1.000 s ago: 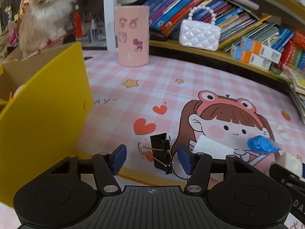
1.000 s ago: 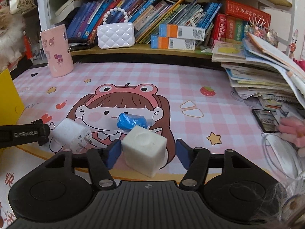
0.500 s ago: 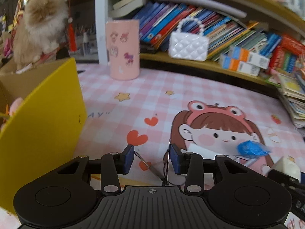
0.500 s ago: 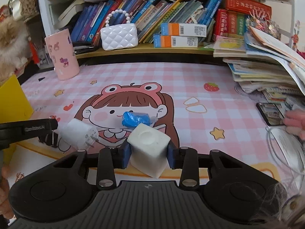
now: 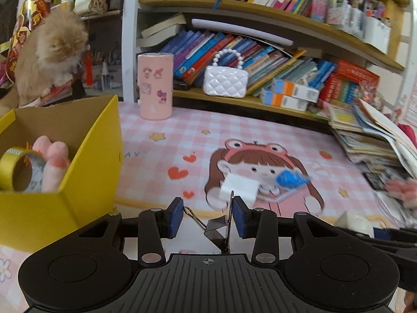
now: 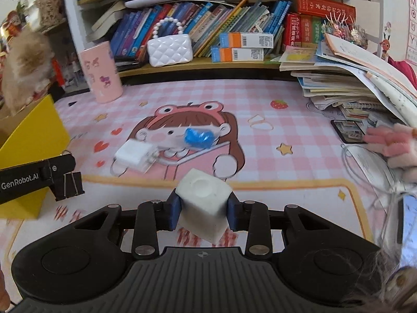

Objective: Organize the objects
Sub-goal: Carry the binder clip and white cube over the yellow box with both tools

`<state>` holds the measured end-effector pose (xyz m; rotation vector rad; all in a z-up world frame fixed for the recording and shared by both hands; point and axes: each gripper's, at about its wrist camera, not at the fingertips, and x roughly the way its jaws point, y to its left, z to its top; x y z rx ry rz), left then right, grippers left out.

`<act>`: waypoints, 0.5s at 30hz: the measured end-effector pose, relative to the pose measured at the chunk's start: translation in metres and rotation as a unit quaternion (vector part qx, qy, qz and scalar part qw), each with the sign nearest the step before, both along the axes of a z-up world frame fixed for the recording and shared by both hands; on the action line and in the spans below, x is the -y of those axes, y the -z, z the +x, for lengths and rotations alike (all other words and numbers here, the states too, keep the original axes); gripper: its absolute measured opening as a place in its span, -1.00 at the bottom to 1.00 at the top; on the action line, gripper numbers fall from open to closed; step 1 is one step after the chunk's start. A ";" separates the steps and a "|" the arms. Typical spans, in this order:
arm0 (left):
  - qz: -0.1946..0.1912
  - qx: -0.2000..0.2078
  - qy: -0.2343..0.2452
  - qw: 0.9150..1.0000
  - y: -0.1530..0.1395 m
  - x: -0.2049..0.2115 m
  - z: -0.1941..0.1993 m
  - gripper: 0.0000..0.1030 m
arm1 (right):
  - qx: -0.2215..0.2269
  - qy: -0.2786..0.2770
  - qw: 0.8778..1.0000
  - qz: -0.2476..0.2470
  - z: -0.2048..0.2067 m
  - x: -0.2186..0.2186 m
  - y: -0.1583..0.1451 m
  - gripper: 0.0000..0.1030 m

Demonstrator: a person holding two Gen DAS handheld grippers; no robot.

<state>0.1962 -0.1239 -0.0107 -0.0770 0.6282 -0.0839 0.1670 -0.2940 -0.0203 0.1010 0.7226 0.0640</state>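
Left wrist view: black binder clip [image 5: 217, 230] lifted clear of the desk mat [image 5: 161, 156], clamped between the blue pads of the left gripper [image 5: 207, 216], its wire handles splayed toward 10 and 12 o'clock. Yellow cardboard box [image 5: 88, 172] stands at 9 o'clock of the gripper, open-topped, holding a roll of gold tape [image 5: 18, 168] and a pink plush item [image 5: 53, 161]. White charger plug [image 5: 239, 189] lies on the mat at 12 o'clock beyond the clip, with a blue crumpled wrapper [image 5: 289, 178] at its 2 o'clock, both blurred.

Right wrist view: white cube-shaped block [image 6: 204, 204], with a round dimple on top, gripped tilted between the closed-in pads of the right gripper [image 6: 203, 212], raised above the mat. The left gripper with its clip appears at 9 o'clock, just in front of the yellow box. Charger plug at 11 o'clock, blue wrapper at 12 o'clock, pink cylindrical holder [image 6: 101, 71] farther back at 11 o'clock.
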 end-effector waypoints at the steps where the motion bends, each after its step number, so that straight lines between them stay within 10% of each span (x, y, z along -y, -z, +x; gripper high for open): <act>1: 0.000 -0.001 0.005 1.000 0.000 -0.003 -0.006 -0.25 | 0.000 -0.003 1.000 -0.003 -0.006 -0.002 -0.001 -0.38; 15: -0.025 -0.022 -0.003 0.999 0.000 -0.068 -0.092 -0.25 | -0.018 -0.036 0.999 -0.009 -0.080 -0.060 -0.008 -0.38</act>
